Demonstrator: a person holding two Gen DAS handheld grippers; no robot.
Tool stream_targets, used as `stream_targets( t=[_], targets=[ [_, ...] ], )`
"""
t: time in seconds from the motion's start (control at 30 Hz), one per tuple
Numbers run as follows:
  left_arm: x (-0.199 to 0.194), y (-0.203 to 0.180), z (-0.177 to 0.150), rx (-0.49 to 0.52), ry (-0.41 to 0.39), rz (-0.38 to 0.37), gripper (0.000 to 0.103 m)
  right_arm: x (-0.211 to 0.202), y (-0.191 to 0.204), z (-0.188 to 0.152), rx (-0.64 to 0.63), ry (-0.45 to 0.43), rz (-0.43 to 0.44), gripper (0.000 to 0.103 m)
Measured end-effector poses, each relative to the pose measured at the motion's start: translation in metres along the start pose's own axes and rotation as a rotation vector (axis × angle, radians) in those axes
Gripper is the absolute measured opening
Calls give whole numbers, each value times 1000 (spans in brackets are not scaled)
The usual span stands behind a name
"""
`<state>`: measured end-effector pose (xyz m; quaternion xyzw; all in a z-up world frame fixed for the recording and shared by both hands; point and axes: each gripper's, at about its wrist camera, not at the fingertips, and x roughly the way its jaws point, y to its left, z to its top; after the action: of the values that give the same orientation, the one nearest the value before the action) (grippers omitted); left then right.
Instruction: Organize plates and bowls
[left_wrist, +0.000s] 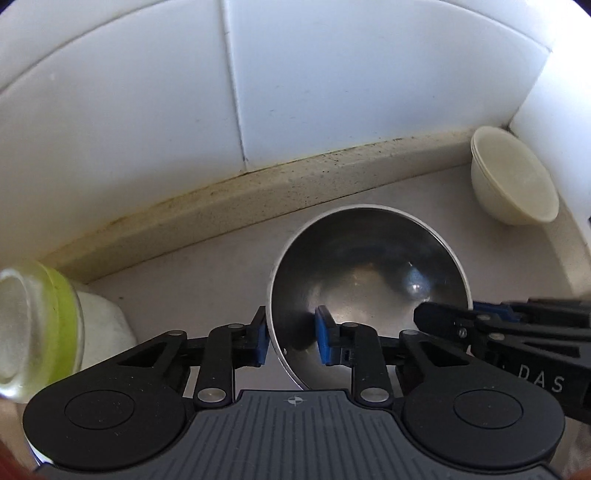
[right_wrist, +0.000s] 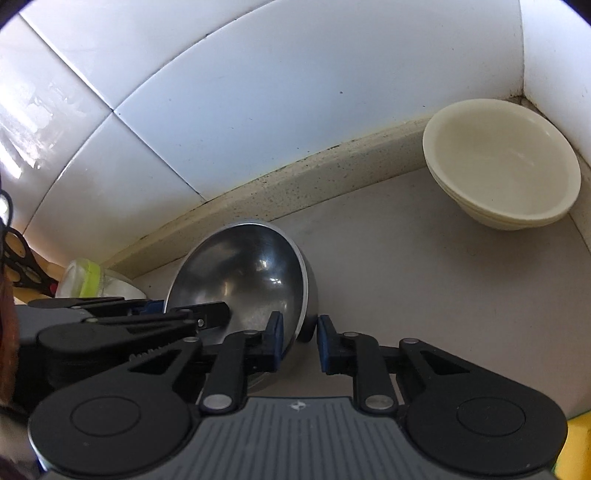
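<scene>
A steel bowl sits on the counter near the back ledge; it also shows in the right wrist view. My left gripper is open, its blue pads straddling the bowl's left rim, one outside and one inside. My right gripper is open and straddles the bowl's right rim the same way; it enters the left wrist view from the right. A stack of cream bowls stands in the back right corner, also in the left wrist view.
A glass jar with a green band lies at the left beside a white container. White tiled walls rise behind a stained stone ledge. Scissors handles show at far left.
</scene>
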<state>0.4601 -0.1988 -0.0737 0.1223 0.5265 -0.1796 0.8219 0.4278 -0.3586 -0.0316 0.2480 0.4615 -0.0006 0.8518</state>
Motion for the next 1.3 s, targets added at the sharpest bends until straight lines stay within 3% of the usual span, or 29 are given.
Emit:
stream_targets(
  t=[0.2,0.53,0.9,1.3],
  targets=[
    [-18,-11,-13,32,-63,33,32,-6,1,-6,-7,-3,2,21],
    [-86,-32,-29,81,-241,77,34,-49,16,-12,-40,-71,30,21],
    [-169,-27,-87,41,-402,147,38,-104,62,-40,-139,-112,93,21],
    [-213,1,-140,-94,-422,185,38,-130,123,-82,-286,-54,152,21]
  ],
)
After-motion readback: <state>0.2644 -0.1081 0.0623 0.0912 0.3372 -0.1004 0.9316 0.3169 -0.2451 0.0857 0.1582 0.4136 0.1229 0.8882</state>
